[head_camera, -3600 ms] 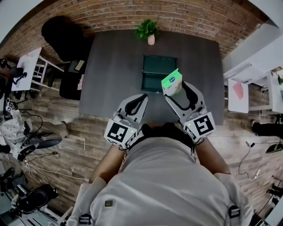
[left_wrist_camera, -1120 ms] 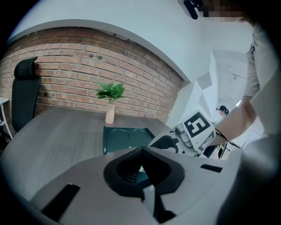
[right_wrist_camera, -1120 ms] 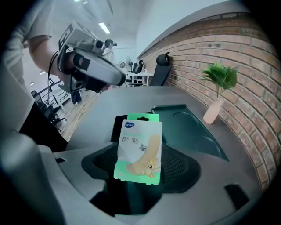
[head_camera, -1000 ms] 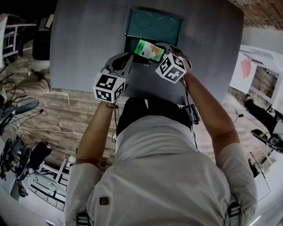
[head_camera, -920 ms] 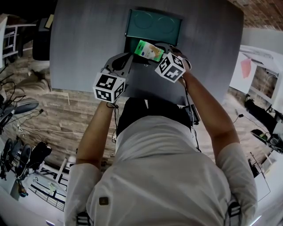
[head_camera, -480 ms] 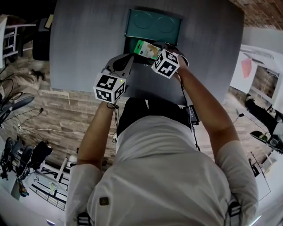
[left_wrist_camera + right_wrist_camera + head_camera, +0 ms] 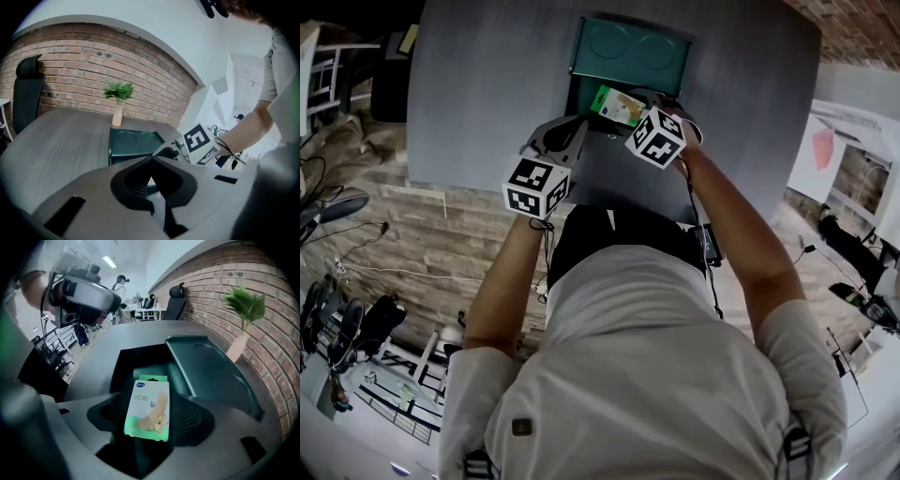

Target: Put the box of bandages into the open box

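**Placing step.** My right hand-held gripper [image 7: 148,417], jaws closed on the two sides of the box of bandages [image 7: 617,105], carries it face up. Its far end is over the dark cavity of the open box [image 7: 140,361], whose lid lies back toward the far edge of the worktop [image 7: 478,94]. My left hand-held gripper [image 7: 152,162], jaws together and empty, hovers by the open box's near-left corner. By my judgement, the next move calls for lowering the bandages below the rim, then parting the jaws clear of the near wall
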{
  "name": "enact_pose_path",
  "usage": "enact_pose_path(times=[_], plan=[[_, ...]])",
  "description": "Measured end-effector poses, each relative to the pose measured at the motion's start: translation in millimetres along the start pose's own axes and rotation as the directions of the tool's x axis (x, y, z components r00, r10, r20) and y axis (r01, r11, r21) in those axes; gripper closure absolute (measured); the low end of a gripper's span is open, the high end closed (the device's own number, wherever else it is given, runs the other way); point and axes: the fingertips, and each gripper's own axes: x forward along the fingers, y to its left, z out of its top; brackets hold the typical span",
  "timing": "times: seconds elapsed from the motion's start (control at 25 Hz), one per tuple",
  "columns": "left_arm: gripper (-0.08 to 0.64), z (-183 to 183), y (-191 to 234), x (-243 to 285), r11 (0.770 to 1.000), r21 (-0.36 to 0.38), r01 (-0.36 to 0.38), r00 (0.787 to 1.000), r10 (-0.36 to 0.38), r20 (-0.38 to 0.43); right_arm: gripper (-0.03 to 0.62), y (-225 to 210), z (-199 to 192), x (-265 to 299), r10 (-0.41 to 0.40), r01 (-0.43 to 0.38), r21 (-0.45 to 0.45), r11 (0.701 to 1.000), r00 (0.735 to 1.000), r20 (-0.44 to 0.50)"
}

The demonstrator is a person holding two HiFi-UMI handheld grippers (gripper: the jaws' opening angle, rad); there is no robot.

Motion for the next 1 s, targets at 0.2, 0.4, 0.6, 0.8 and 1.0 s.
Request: enact_pose_path(times=[0.2,0.4,0.6,0.8,1.0], plan=[[0.545,-1,-2,-5,1.0,0.001,-0.008,1.0,0.008,0.004,0.291,2,9,-6,-0.019,0.019,0.002,1.0,1.0,0.023],[0.545,2,-8,-15,1.0,0.011,-0.009,1.0,0.009,0.016,0.293,2,22,-22,-0.056,0.055,0.007,0.998,0.996,0.072],[0.545,11,-14,-30,1.0,0.019,-0.008,0.999,0.007,0.043,0.304,6,25,-43,-0.09,0.084,0.05,0.995,0.99,0.111],[0.545,28,-24,-57,1.0,0.023,-0.016,0.995,0.013,0.103,0.394,18,29,-74,-0.137,0.118,0.115,0.986,0.973,0.183],[0.545,43,-35,-88,0.998,0.063,-0.028,0.988,0.018,0.155,0.487,33,57,-121,-0.225,0.187,0.154,0.97,0.929,0.294]])
